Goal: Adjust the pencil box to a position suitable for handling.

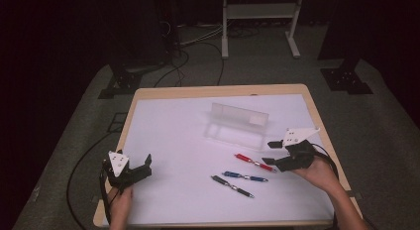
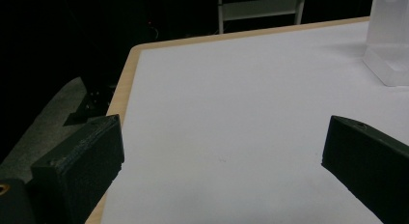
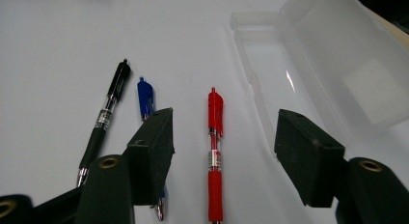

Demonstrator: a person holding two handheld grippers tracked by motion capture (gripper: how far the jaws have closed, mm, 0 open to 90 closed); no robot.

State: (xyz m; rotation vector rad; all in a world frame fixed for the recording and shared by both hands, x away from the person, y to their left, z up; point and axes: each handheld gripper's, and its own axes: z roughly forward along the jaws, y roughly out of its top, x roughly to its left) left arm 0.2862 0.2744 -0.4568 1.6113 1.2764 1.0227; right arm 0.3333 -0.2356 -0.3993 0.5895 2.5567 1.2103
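Pens red (image 3: 213, 151), blue (image 1: 244, 177), black (image 1: 232, 186) loose on surface (image 1: 173, 141), lower right of high view; clear case (image 1: 236, 122) open, empty. Right tool (image 3: 222, 147) spread, straddling red pen, ungrasped. Left tool (image 2: 219, 151) released, lower left. Nothing packed yet, seemingly.

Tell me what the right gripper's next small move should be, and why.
Probably lower the right gripper onto the red pen and close. Its jaws are open on either side of that pen, which lies flat beside the open clear plastic case. The left gripper is open, far from the pens.
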